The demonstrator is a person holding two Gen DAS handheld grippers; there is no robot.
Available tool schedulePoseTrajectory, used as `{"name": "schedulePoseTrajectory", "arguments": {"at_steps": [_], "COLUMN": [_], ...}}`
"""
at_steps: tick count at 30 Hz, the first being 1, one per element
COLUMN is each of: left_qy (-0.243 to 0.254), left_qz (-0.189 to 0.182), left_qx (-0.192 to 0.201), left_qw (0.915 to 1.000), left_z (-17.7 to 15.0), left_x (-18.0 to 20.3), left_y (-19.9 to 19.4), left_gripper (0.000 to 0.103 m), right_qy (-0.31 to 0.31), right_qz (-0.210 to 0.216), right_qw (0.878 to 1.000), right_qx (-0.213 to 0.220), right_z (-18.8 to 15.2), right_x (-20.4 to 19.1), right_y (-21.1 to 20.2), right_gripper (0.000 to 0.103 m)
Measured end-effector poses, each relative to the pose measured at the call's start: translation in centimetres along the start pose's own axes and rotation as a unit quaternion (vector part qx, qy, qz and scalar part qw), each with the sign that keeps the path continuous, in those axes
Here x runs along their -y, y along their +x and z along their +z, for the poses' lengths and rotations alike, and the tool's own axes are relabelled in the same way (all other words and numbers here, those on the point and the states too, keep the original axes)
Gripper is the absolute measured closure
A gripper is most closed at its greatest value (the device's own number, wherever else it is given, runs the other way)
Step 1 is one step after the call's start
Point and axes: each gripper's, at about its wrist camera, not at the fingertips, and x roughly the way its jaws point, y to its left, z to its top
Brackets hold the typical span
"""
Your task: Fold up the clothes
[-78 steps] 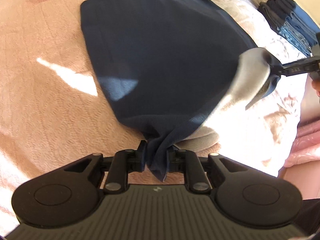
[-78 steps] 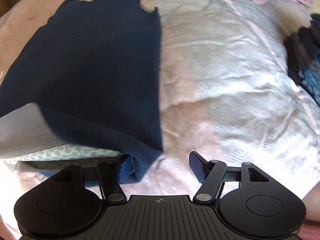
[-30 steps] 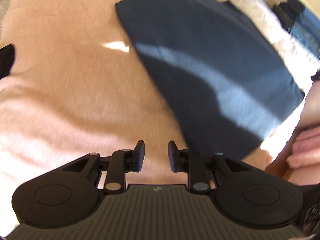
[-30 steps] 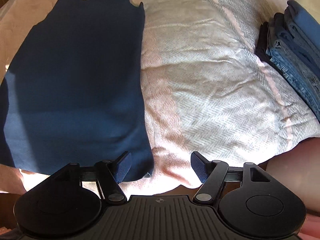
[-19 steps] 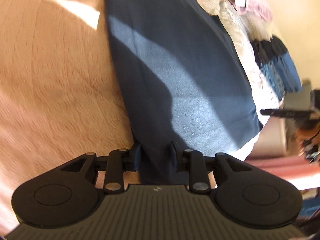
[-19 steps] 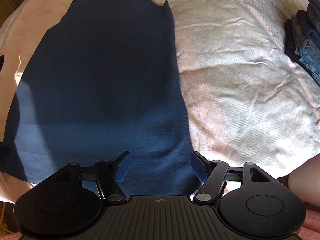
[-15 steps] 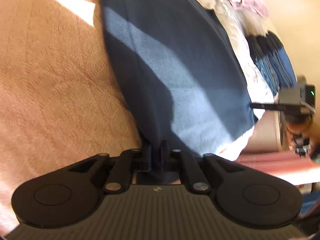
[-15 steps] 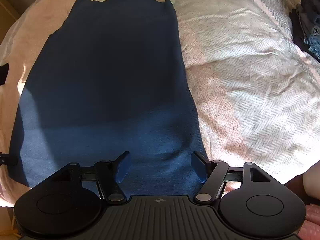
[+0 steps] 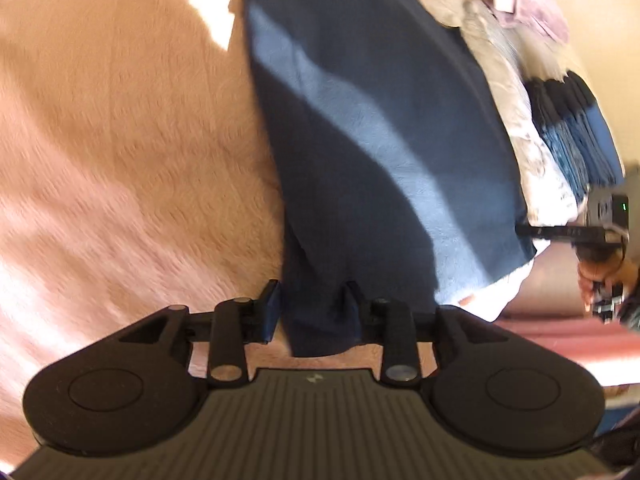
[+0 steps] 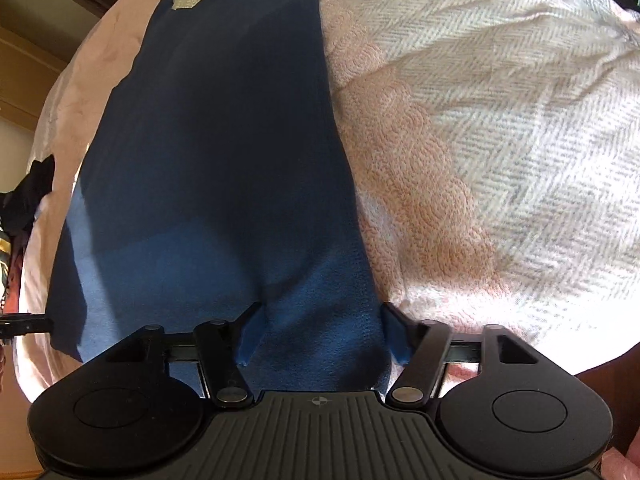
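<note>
Between each open gripper's point(image 9: 312, 312) fingers lies the navy garment's point(image 10: 208, 168) hem.

Pink bedspread point(image 9: 120, 140) motion-blurred, texture unreadable

A dark navy sleeveless garment point(image 10: 216, 152) lies spread flat and lengthwise on the bed, its scooped neckline at the far end and its hem at the near edge. A band of sunlight crosses its lower part. Its near hem corners sit between the spread fingers of each hand-held gripper.
</note>
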Motion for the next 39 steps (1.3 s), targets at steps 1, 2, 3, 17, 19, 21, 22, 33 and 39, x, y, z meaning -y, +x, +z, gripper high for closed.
{"name": "schedulePoseTrajectory", "arguments": {"at_steps": [1,2,3,17,19,21,22,33,39], "left_qy": [0.003,0.010,0.018,0.042,0.056,0.070,0.070,0.091,0.172], "left_qz": [0.007,0.013,0.012,0.045,0.059,0.087,0.097,0.126,0.120], "left_qx": [-0.009,-0.018,-0.024,-0.007,-0.020,-0.049,-0.058,0.003,0.039], "left_qw": [0.9999,0.9997,0.9995,0.9981,0.9965,0.9926,0.9911,0.9879,0.9770], "left_z": [-0.1,-0.2,-0.2,-0.9,-1.1,-1.6,-1.9,4.8,13.6], "left_x": [0.3,0.9,1.5,3.4,3.5,3.3,2.8,3.3,4.4], "left_y": [0.7,1.1,1.1,-3.7,-3.8,-3.2,-3.3,-6.0,-5.5], "left_gripper": [0.078,0.094,0.101,0.101,0.103,0.103,0.103,0.093,0.075], "right_qy": [0.002,0.005,0.002,-0.059,-0.053,-0.047,-0.044,-0.083,-0.116], "right_qz": [0.011,0.022,0.020,-0.019,-0.018,-0.020,-0.021,-0.043,-0.034], "right_qw": [1.000,1.000,1.000,0.997,0.998,0.998,0.998,0.996,0.992], "right_qx": [-0.004,-0.007,-0.008,-0.041,-0.039,-0.041,-0.042,0.008,0.048], "right_z": [0.0,0.1,0.1,1.2,1.4,1.5,1.6,5.6,11.6], "right_x": [0.3,0.5,0.6,-0.2,-0.1,0.1,0.2,-1.8,-5.2], "right_y": [-0.1,-0.2,-0.7,-3.7,-4.3,-4.5,-4.5,-8.1,-9.5], "right_gripper": [0.096,0.099,0.100,0.101,0.101,0.100,0.100,0.049,0.042]}}
